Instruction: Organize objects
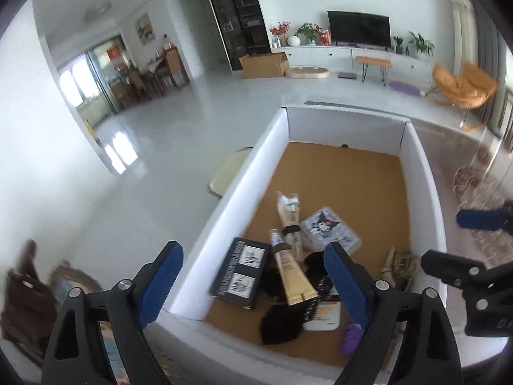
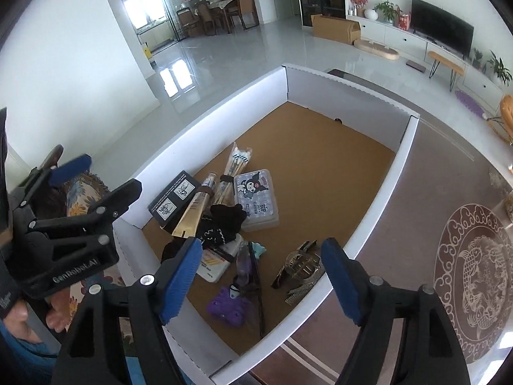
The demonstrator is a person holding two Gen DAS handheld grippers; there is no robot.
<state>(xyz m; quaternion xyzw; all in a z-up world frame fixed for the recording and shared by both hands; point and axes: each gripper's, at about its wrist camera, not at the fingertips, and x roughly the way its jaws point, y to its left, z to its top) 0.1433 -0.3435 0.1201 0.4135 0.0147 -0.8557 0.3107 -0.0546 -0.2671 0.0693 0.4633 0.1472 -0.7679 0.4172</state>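
- Left gripper [image 1: 253, 284] — jaws spread wide, holding nothing; above the white box's [image 1: 224, 199] near-left corner
- Right gripper [image 2: 261, 276] likewise agape over the near edge; cream tube [image 2: 192, 213], black booklet [image 2: 174, 199] and cartoon case [image 2: 256, 199] (clear plastic) lie inside, near end

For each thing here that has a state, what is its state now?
left tool: open, empty, above the box
right tool: open, empty
white box: open-topped, partly filled
cartoon case: closed, lying flat
gold tube: lying across the black booklet
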